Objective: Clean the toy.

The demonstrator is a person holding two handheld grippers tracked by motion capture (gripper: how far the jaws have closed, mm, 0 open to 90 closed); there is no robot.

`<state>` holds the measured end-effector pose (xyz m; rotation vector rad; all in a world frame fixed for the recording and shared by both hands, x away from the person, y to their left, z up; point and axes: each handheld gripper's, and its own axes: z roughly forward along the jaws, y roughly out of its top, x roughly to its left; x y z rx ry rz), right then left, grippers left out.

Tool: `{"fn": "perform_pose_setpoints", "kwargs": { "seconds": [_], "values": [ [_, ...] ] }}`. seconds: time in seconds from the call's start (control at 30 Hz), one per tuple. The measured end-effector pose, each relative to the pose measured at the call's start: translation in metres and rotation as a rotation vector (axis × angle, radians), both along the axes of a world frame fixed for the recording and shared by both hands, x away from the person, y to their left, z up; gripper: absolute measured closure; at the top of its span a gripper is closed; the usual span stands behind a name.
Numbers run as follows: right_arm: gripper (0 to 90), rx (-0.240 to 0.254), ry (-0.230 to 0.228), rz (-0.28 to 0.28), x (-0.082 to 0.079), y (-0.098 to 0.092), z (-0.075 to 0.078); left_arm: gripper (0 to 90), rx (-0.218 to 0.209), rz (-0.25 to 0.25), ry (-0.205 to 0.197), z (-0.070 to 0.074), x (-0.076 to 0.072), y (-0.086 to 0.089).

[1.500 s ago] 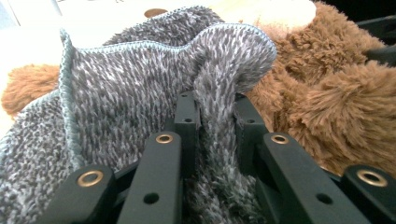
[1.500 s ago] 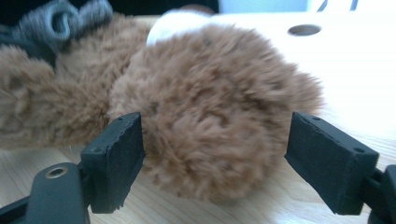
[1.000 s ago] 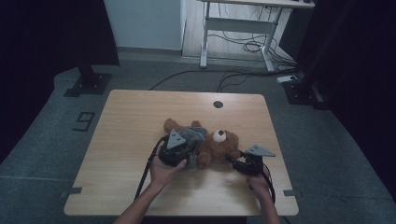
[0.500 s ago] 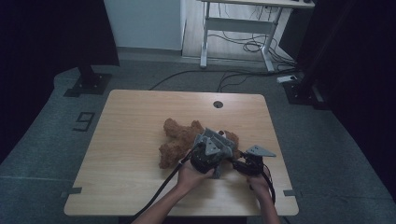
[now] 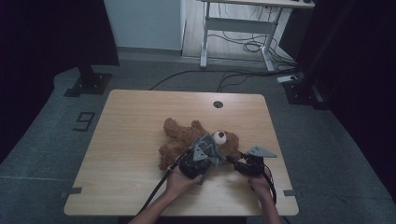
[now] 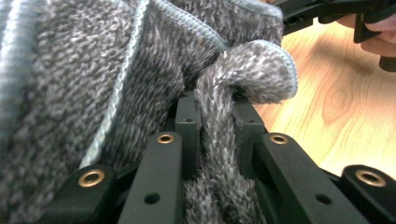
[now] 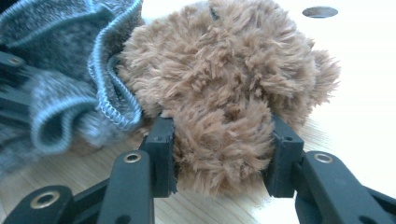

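Note:
A brown teddy bear (image 5: 182, 137) lies on its back in the middle of the wooden table (image 5: 130, 121), head to the right. My left gripper (image 5: 211, 151) is by the bear's head, shut on a fold of a grey knitted garment (image 6: 93, 70) with a pale blue hem. That fold stands squeezed between the pads in the left gripper view, at my left gripper (image 6: 215, 135). My right gripper (image 5: 234, 158) comes in from the right. In its own view my right gripper (image 7: 219, 154) is shut on a tuft of the bear's head (image 7: 224, 84), with the garment (image 7: 70, 74) bunched at the left.
A round cable hole (image 5: 218, 104) sits near the table's far edge. The left half of the table is bare wood. Beyond the table, a desk frame (image 5: 238, 28) and loose cables (image 5: 243, 46) stand on the grey floor.
My left hand has carried the grey garment rightwards and down, from over the bear's body to beside its head. My right gripper has stayed on the bear's head.

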<state>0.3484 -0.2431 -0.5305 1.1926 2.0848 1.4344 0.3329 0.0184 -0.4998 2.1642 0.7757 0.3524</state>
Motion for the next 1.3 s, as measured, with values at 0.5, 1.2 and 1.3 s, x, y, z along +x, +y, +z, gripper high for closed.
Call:
{"fn": "perform_pose_setpoints", "kwargs": {
  "seconds": [0.5,1.2,1.3],
  "values": [
    [54.8,0.013,0.004,0.001,0.001,-0.001,0.0,76.1,-0.086,-0.051,-0.037,0.039,-0.009,-0.012],
    [56.0,0.011,0.004,0.01,0.001,-0.003,-0.001,76.5,-0.016,-0.007,-0.021,0.018,0.008,-0.027],
    [56.0,0.01,0.002,0.012,0.001,-0.003,-0.001,76.5,-0.024,0.034,-0.032,0.024,0.013,-0.007]
  ]
}}
